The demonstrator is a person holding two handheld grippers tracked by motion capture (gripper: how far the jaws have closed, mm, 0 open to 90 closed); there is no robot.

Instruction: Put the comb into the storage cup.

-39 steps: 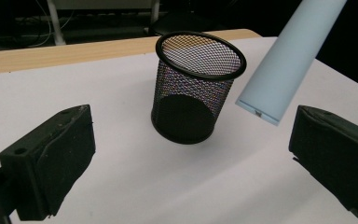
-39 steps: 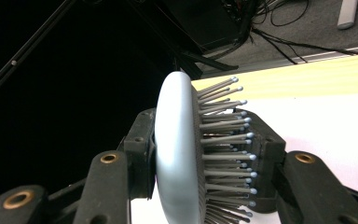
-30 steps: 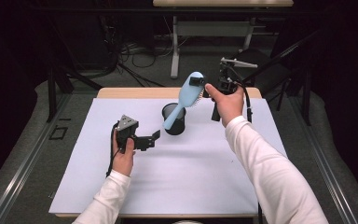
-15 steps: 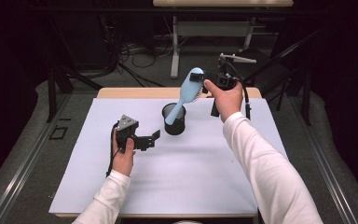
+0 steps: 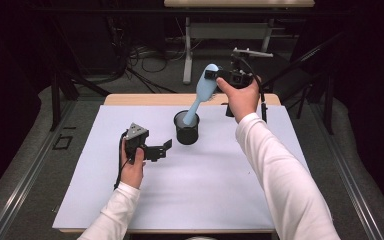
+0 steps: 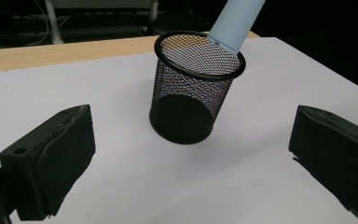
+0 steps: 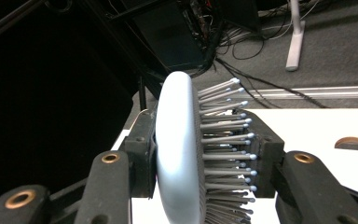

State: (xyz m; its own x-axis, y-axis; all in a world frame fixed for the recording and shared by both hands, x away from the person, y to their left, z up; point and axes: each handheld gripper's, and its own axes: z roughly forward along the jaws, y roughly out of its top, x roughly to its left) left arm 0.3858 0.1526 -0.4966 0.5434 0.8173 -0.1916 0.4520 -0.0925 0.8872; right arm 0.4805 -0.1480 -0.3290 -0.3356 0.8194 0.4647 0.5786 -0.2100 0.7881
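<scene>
Hairbrush handle tipped into the mesh cup

My right gripper [image 5: 214, 75] pinches the head of the light blue hairbrush [image 5: 203, 92], jaws pressed on its back and bristles. The brush's long axis slants down and toward my left, with the handle end just inside the rim of the black mesh cup [image 5: 186, 131] on the white table [image 5: 205, 200]. My left gripper [image 5: 166, 148] hovers beside the cup, jaws spread wide and empty, nearer the cup than my right.
</scene>
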